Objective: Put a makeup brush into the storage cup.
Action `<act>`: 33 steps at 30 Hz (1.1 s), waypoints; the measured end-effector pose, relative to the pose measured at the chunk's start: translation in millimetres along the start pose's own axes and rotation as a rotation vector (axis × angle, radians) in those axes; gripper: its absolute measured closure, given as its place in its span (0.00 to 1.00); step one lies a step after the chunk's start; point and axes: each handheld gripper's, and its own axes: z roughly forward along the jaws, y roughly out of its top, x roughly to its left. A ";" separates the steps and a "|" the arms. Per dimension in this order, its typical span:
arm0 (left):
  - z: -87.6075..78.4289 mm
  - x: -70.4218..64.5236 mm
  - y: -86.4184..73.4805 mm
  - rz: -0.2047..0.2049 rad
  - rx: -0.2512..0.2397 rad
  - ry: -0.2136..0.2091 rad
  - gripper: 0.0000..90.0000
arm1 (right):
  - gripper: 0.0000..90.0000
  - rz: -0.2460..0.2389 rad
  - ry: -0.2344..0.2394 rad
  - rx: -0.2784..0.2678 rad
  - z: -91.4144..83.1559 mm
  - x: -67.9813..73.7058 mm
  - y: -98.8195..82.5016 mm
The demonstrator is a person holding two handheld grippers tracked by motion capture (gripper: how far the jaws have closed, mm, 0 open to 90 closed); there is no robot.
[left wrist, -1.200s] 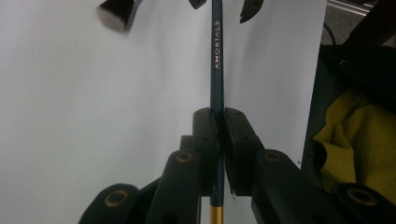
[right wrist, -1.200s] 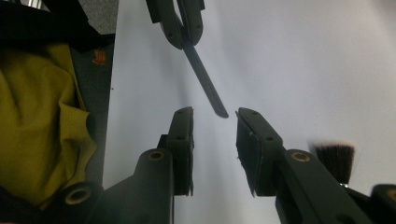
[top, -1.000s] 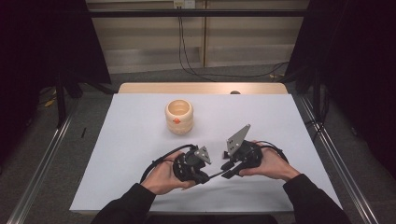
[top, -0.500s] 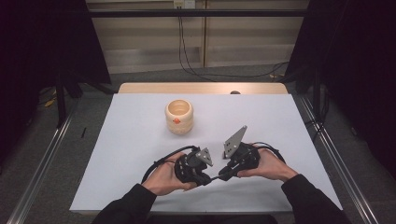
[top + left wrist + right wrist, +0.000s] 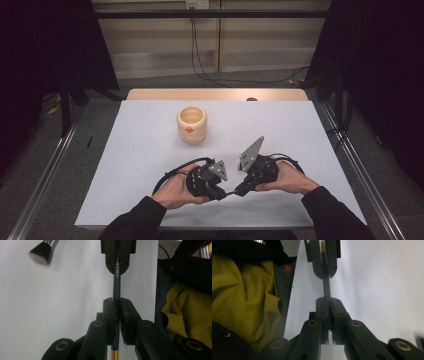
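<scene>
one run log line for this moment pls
left gripper: shut on slim dark blue gold-tipped brush handle | right gripper: just closed on same handle | round wooden cup: untouched

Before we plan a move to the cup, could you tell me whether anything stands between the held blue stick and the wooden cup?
Nothing visible does: the left gripper and right gripper clamp the stick, and bare table lies between it and the cup.

A recording lab or studio. Black curtains [image 5: 45, 45] flank the white-covered desk [image 5: 150, 150]. Metal rails [image 5: 45, 175] and loose cables [image 5: 205, 60] run along the grey floor [image 5: 150, 82].
</scene>
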 end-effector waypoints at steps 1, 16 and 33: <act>1.0 0.1 -1.3 -0.016 -0.022 0.000 0.92 | 0.96 0.008 -0.004 -0.007 -0.1 -0.1 -0.2; -3.2 8.6 -6.7 -0.064 -0.082 0.036 0.65 | 0.96 0.024 -0.026 -0.023 -3.1 -0.8 -1.6; -9.4 20.6 -14.5 -0.153 -0.157 0.110 0.06 | 0.96 0.063 -0.066 -0.052 -8.4 -3.6 -5.8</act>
